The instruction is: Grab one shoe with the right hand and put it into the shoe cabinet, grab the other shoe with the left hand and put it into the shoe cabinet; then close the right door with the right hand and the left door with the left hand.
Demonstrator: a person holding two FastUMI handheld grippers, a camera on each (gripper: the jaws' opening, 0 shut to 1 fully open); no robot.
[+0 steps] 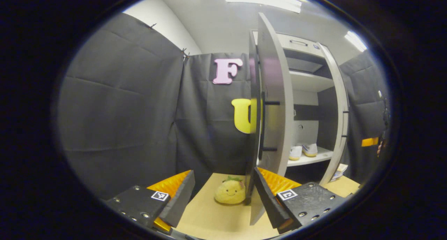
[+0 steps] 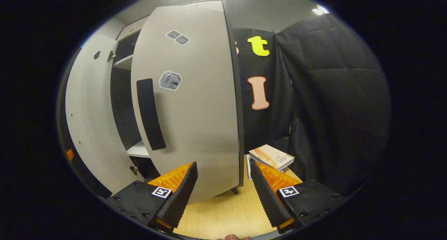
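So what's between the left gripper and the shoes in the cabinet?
In the left gripper view, the open left door stands edge-on between the left gripper and the shoes.

The left gripper view is looking edge-on at the left door (image 1: pixel 270 93), while the right gripper view is closely facing the right door (image 2: pixel 195 103); both are sharing the cabinet interior (image 1: pixel 307 103).

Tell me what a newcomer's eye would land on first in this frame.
In the left gripper view, the left door stands edge-on straight ahead of the open left gripper, with two shoes on a shelf inside the cabinet. A plush toy sits on the table at that door's foot. In the right gripper view, the right door looms close before the open right gripper, a book lying to its right.
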